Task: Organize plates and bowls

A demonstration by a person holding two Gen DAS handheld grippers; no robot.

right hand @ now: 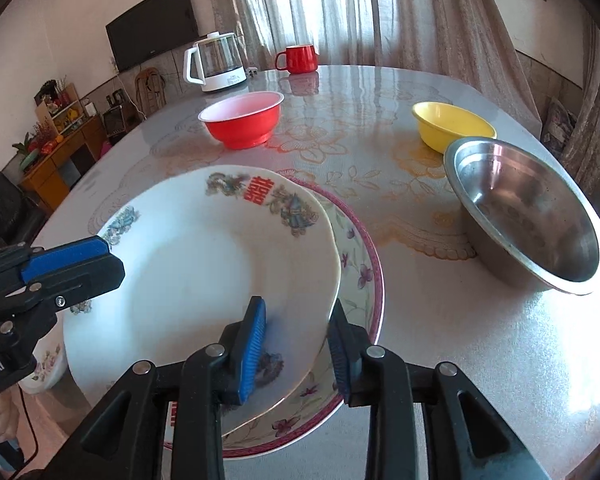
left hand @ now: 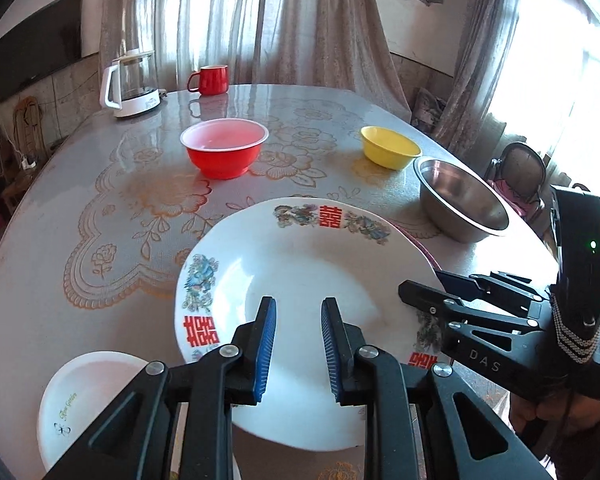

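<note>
A white plate with red characters [left hand: 300, 264] [right hand: 204, 264] lies on top of a floral plate with a pink rim [right hand: 360, 272], shifted to its left. My left gripper [left hand: 298, 304] hovers over the white plate's near side. Its jaws stand a little apart with only plate surface showing between them. My right gripper [right hand: 296, 304] straddles the plate's right rim, one finger over the plate and one outside it, and neither pad visibly presses. A red bowl [left hand: 224, 152], a yellow bowl [left hand: 388, 148] and a steel bowl [left hand: 460, 204] stand farther back.
A small white bowl [left hand: 84, 392] sits at the near left, partly under the white plate. A glass kettle [left hand: 132, 84] and a red mug [left hand: 210, 80] stand at the table's far edge. A chair [left hand: 520, 172] is beyond the right edge.
</note>
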